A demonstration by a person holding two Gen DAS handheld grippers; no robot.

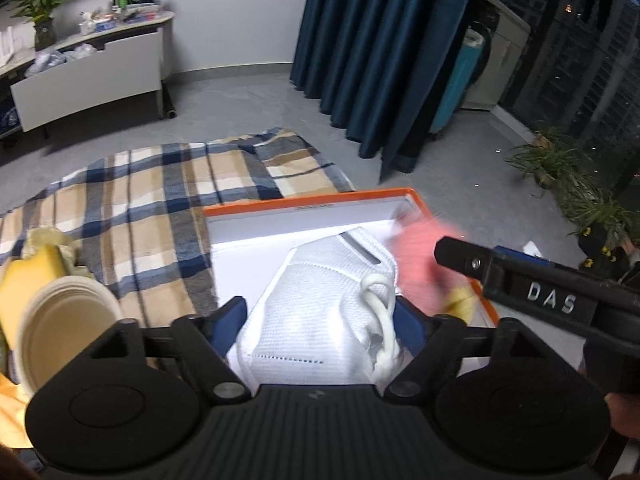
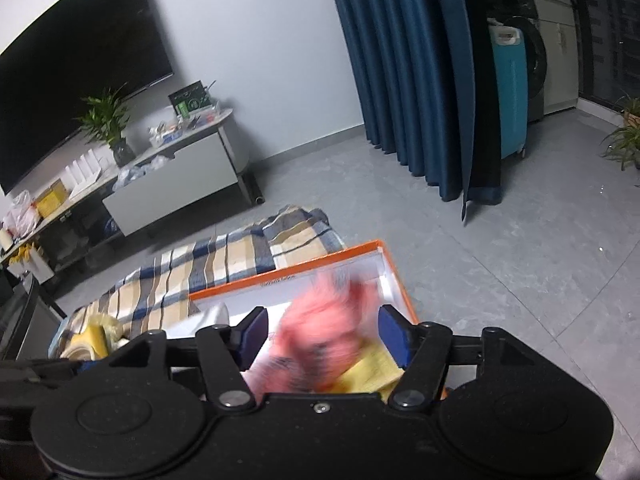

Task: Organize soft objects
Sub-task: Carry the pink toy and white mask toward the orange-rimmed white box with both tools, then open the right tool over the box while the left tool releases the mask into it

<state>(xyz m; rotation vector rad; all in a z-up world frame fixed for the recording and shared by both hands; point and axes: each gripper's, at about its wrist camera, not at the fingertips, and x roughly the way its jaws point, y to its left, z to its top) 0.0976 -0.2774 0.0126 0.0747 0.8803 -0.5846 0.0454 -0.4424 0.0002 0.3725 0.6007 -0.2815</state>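
An orange-rimmed white box (image 1: 304,200) stands on a plaid blanket (image 1: 132,200). A white face mask (image 1: 320,300) lies between the fingers of my left gripper (image 1: 324,320), over the box; the jaws stand wide apart and seem not to press it. A blurred pink soft object (image 1: 416,268) is in the box's right side. In the right wrist view it (image 2: 320,328) sits between the open jaws of my right gripper (image 2: 324,336), above a yellow soft item (image 2: 368,376). The box rim shows there too (image 2: 280,268).
A stack of paper bowls (image 1: 60,328) and a yellow sponge (image 1: 28,280) lie left of the box. A TV cabinet (image 1: 88,72), blue curtain (image 1: 380,48), teal suitcase (image 2: 508,100) and potted plants (image 1: 552,160) stand around the grey floor.
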